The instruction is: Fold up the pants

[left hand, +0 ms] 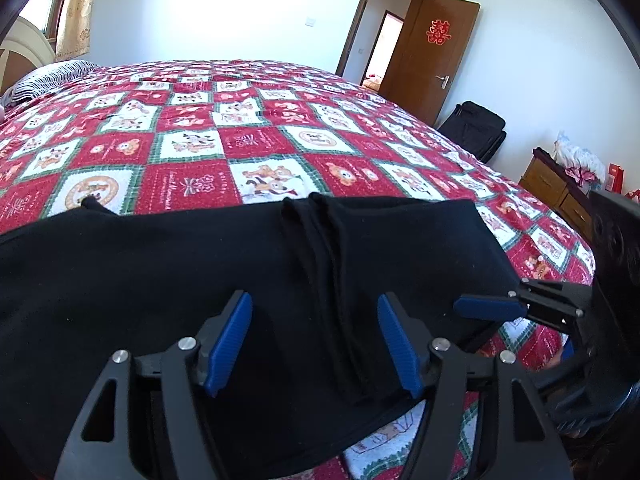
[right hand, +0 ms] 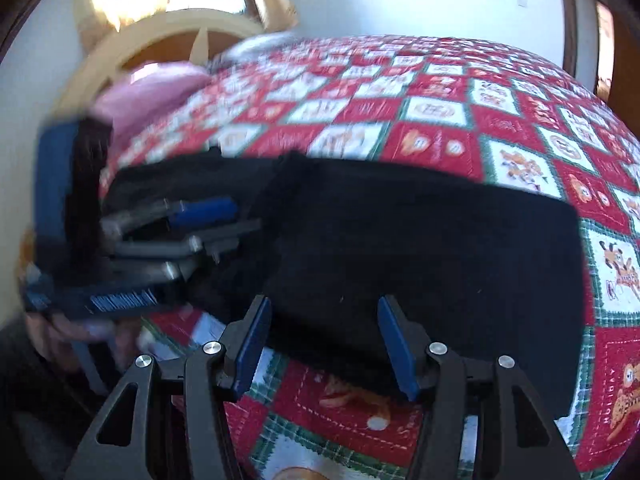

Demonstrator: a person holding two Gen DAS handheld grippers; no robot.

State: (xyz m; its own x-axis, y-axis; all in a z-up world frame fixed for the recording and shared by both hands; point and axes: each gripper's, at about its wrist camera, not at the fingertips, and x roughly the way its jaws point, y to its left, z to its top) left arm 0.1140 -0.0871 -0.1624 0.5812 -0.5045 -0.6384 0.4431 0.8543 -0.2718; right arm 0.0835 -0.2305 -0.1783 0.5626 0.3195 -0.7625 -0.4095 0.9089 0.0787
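Black pants (left hand: pixel 200 272) lie flat across the near part of the bed, with folded ridges running down the middle. My left gripper (left hand: pixel 314 342) is open just above the pants' near edge, blue pads either side of the ridges. The right gripper also shows at the right of the left wrist view (left hand: pixel 490 307), low over the pants' right end. In the right wrist view the pants (right hand: pixel 420 260) stretch across the bed; my right gripper (right hand: pixel 320 346) is open over their near edge. The left gripper shows blurred at the left of that view (right hand: pixel 200 216), over the pants.
The bed has a red, white and green patchwork quilt (left hand: pixel 260 136). Pillows (left hand: pixel 44 76) and a headboard (right hand: pixel 160 36) are at one end. A brown door (left hand: pixel 436 56), a black bag (left hand: pixel 476 128) and a wooden dresser (left hand: pixel 556 188) stand beyond the bed.
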